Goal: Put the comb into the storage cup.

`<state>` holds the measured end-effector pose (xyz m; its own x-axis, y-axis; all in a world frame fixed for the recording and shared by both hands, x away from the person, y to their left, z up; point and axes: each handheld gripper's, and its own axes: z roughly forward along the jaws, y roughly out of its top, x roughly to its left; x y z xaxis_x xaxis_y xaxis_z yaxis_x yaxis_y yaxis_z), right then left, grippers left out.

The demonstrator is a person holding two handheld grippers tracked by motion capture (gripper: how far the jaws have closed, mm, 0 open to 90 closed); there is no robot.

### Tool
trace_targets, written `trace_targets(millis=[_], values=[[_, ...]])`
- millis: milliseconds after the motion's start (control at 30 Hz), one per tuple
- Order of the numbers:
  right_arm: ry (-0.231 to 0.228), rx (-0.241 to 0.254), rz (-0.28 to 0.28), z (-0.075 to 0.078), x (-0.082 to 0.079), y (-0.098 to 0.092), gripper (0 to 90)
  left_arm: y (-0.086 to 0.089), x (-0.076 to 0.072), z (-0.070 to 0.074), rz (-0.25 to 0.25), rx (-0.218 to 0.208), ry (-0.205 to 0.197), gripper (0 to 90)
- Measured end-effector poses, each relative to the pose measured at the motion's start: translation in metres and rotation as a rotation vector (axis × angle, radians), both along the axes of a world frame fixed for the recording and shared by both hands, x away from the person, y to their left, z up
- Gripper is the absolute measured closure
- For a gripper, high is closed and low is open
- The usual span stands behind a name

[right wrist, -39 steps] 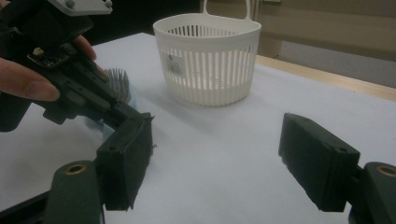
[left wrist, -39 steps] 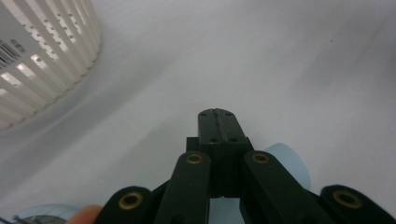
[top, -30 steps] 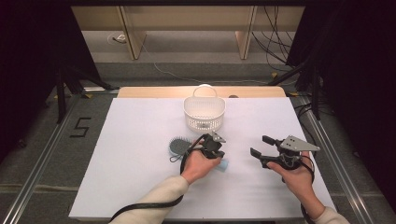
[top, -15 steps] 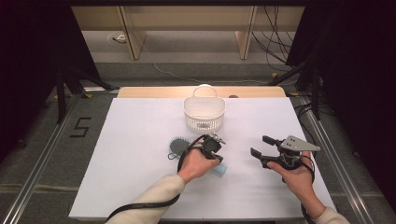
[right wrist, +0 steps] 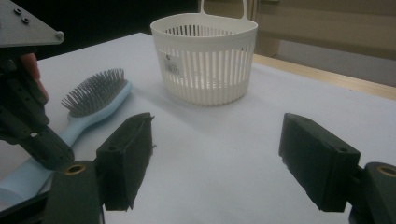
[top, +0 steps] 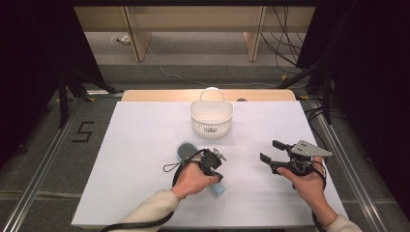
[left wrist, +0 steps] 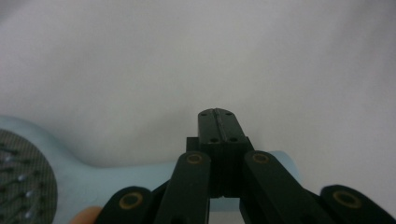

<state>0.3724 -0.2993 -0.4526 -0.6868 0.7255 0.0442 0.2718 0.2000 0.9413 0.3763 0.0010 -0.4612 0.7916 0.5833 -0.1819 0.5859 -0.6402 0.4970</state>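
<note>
A light blue hairbrush (top: 186,153) lies flat on the white bench (top: 135,145), bristles up. In the high view its round head sits just below and a bit left of the white basket (top: 211,117), at about 7 o'clock from it, and its handle runs down toward 5 o'clock, under the left hand (top: 193,179). The left claw (top: 216,166) is right over the handle. In the left gripper view its two black jaws are pressed flat together with nothing between them, and the blue handle (left wrist: 140,175) passes behind them, with the brush head at 9 o'clock. Whether the tips touch the handle is hard to tell. The right claw (top: 270,153) is off at 3 o'clock from the brush, well apart from it, held up by the right hand (top: 304,179). Its jaws stand apart and hold nothing. In the right gripper view the bare bench shows in the gap between the two black pads (right wrist: 126,158), the basket (right wrist: 205,56) stands at 12 o'clock, and the brush (right wrist: 95,100) lies at 10 o'clock. The basket has slits in its wall and a loop handle on top.
</note>
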Motion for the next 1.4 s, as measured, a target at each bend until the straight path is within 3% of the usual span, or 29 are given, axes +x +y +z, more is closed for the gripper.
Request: trace_targets(millis=[367, 700, 867, 1067, 1333, 1400], values=[[0.002, -0.001, -0.001, 0.000, 0.000, 0.000, 26.9, 0.029, -0.022, 0.002, -0.010, 0.067, -0.002, 90.0], [0.002, -0.005, -0.001, 0.000, 0.000, 0.000, 26.8, 0.066, -0.035, -0.002, 0.036, 0.115, 0.008, 90.0], [0.002, -0.005, 0.001, 0.000, 0.000, 0.001, 26.7, 0.082, -0.036, -0.005, 0.062, 0.168, 0.007, 90.0], [0.006, -0.007, 0.002, -0.001, 0.000, 0.000, 26.5, 0.104, -0.034, -0.005, 0.105, 0.173, 0.023, 90.0], [0.005, -0.010, 0.005, -0.001, 0.001, 0.001, 26.6, 0.124, -0.031, -0.004, 0.157, 0.245, -0.016, 90.0], [0.005, -0.006, 0.005, -0.001, 0.001, 0.001, 26.6, 0.128, -0.030, -0.004, 0.167, 0.245, -0.013, 90.0]])
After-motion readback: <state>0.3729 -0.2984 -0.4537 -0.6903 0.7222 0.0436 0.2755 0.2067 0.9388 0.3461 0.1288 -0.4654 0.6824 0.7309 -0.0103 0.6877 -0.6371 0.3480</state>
